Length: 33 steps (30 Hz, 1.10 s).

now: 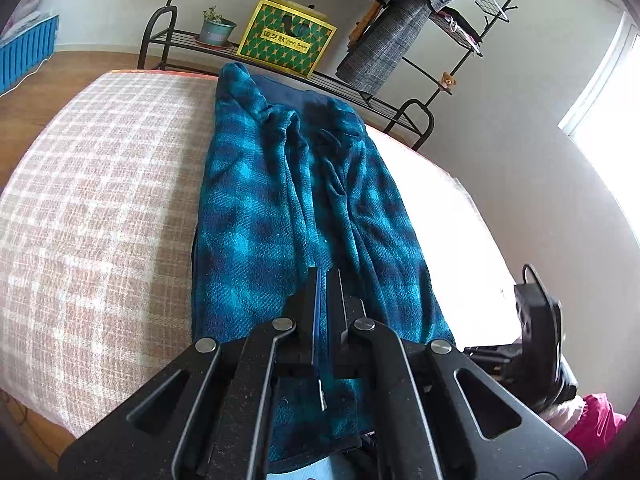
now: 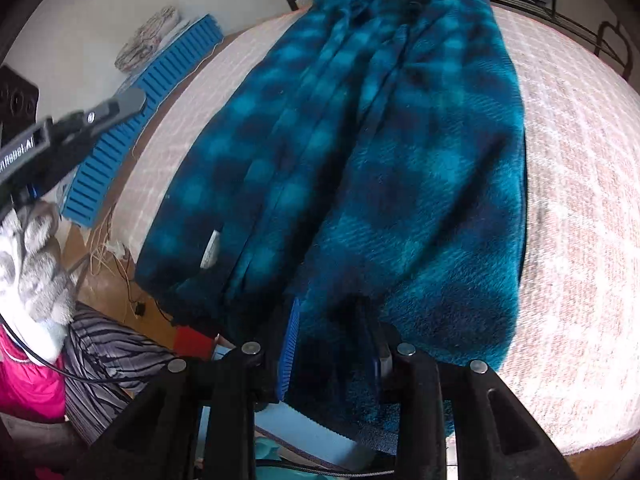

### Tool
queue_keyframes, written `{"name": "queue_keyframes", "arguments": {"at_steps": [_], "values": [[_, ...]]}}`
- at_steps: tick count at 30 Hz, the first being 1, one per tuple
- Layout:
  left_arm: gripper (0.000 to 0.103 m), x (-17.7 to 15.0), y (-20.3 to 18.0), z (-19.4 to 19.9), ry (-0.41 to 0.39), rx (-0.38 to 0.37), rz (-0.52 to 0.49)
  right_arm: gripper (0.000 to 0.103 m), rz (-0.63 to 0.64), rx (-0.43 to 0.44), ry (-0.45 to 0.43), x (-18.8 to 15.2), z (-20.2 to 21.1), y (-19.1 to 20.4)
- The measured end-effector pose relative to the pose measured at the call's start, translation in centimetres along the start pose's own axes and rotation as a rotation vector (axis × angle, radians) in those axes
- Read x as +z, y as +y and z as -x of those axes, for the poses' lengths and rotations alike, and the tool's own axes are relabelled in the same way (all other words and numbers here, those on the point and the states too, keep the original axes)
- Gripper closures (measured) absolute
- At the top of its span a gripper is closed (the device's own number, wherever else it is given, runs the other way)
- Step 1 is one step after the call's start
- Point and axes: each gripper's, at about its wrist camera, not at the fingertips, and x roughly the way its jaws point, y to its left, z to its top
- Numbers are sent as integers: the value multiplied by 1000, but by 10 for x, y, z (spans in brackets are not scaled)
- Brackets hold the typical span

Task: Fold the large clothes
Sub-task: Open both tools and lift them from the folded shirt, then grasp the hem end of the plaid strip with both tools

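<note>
- Garment: teal and dark-blue plaid fleece garment (image 1: 280,208), folded lengthwise into a long narrow strip, lying on the pink-and-white checked table cover (image 1: 100,184).
- Orientation: long axis runs from the near table edge straight away toward the black metal rack (image 1: 280,46); collar end far, hem end near.
- Left gripper (image 1: 326,276): jaws closed together, over the near hem; whether fabric is pinched is unclear.
- Right gripper (image 2: 332,312): jaws partly apart, fleece hem between them; grip uncertain.
</note>
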Motion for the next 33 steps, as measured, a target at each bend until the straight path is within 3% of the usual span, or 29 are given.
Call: {"name": "queue_keyframes", "arguments": {"at_steps": [2, 6, 12, 17, 23, 26, 28, 31, 33], "values": [[103, -2, 2, -1, 9, 1, 7, 69, 27, -28, -8, -1, -2, 7], [103, -6, 12, -2, 35, -16, 41, 70, -3, 44, -53, 2, 29, -3], [103, -6, 24, 0, 47, 4, 62, 68, -48, -16, -160, 3, 77, -32], [103, -14, 37, -14, 107, 19, 76, 68, -122, -32, -149, 1, 61, -58], [103, -32, 50, -40, 193, 7, 105, 68, -79, 0, -84, -5, 14, -39], [103, -46, 51, -56, 245, -10, 116, 67, -26, -49, -90, -9, 4, -25], [103, -59, 46, -70, 293, -7, 83, 67, -3, -66, -88, -8, 5, -21], [103, -67, 32, -72, 265, 41, -15, 67, -16, -34, -82, -10, 12, -26], [103, -65, 31, -69, 279, 38, -18, 67, -38, 0, -102, -14, 24, -32]]}}
